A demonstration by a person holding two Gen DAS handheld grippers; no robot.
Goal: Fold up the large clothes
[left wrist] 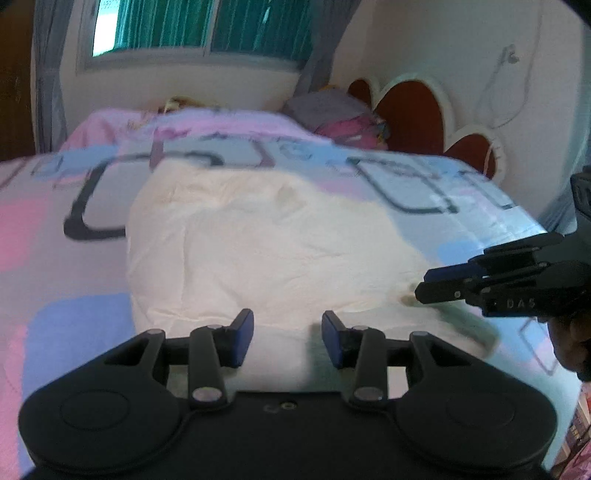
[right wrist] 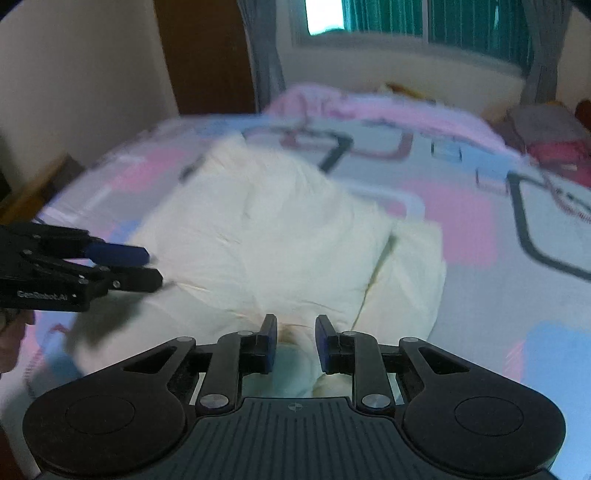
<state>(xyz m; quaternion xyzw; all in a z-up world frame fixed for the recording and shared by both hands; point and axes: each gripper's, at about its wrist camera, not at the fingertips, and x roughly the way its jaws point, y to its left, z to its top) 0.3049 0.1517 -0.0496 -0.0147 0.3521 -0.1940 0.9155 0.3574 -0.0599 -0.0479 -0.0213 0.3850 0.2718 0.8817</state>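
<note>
On the bed w/ the pink, blue and white patterned cover (left wrist: 55, 229) lies the task's thing: a large cream-white cloth garment (left wrist: 258, 236), already doubled into a thick, roughly rectangular bundle near the cover's middle. From the right wrist view a narrower cream flap (right wrist: 410, 273) sits along the bundle's right side, a seam line between them.

Left gripper (left wrist: 287, 339) hovers at the bundle's near edge, jaws parted, nothing between the blue pads (left wrist: 243, 341); released. Right gripper (right wrist: 295, 345) sits at the bundle's near edge too, over a crumpled bit of fabric, blue pads apart w/ a gap, gripping nothing I can see. Each gripper shows side-on in the other's view, tips just by the bundle's edge.

Judgement: mid-fold, btwn grabs. Prob. the next move calls for both grippers to close on the near edge or corners of the bundle, lift together and carry it away toward the window (left wrist: 199, 26) side for another fold, keeping layers aligned. Frames are blurry, so exact contact w/ cloth is unclear.
</note>
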